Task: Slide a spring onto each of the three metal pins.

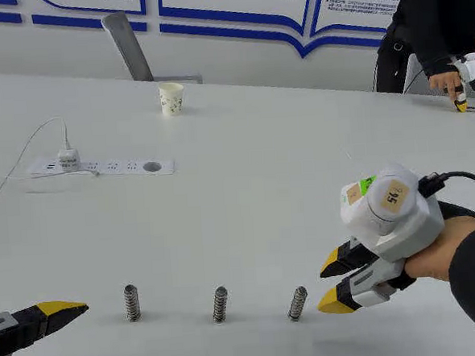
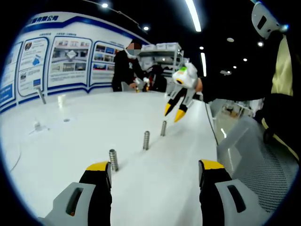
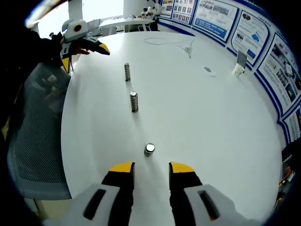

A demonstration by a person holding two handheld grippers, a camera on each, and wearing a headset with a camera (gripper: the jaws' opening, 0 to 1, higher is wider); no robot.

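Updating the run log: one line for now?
three springs standing in row | left gripper open, empty | right gripper open, near end spring

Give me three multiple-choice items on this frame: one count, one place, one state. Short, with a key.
1. How many springs stand in the row?
A) two
B) three
C) five

2. Where is the paper cup?
A) upright on the table, beyond the power strip
B) inside the row
C) tipped over at the near edge

3. How do the jaws of the right gripper stand?
A) shut on a spring
B) shut, empty
C) open, holding nothing

Key: B, the head view shows three coils in a line. A, the cup stands past the strip. C, the right gripper view shows the jaws apart with nothing between them.
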